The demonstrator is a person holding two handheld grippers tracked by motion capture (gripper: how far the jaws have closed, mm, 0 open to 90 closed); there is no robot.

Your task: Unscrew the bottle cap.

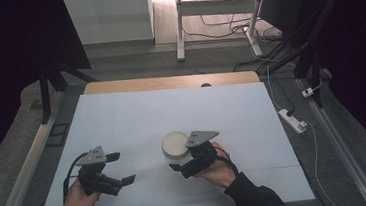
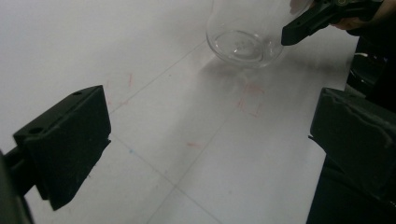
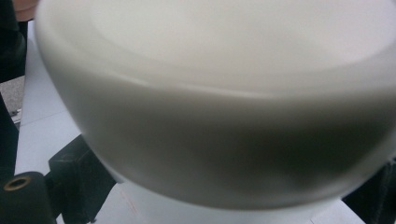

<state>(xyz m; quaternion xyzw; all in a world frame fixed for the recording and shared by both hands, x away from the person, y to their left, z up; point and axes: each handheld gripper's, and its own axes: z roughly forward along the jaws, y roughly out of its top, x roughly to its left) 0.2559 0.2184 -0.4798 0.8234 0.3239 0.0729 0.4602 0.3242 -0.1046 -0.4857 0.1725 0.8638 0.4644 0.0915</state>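
A clear glass jar [image 1: 176, 148] with a white domed lid [image 3: 215, 93] stands on the white table [image 1: 172, 114], near its front. My right gripper [image 1: 185, 159] reaches in from the jar's right, one jaw on each side of the glass body below the lid. In the left gripper view one of its jaws presses against the side of the jar [image 2: 240, 42]. In the right gripper view my right gripper [image 3: 229, 186] is close up against the lid. My left gripper [image 1: 124, 167] hovers left of the jar, open, and my left gripper [image 2: 210, 154] holds nothing.
The white sheet [image 2: 163, 116] shows faint red marks and thin grid lines. Beyond the table's wooden far edge [image 1: 171, 82] stand a white desk frame [image 1: 179, 28] and loose cables. A power strip [image 1: 293, 120] lies on the floor to the right.
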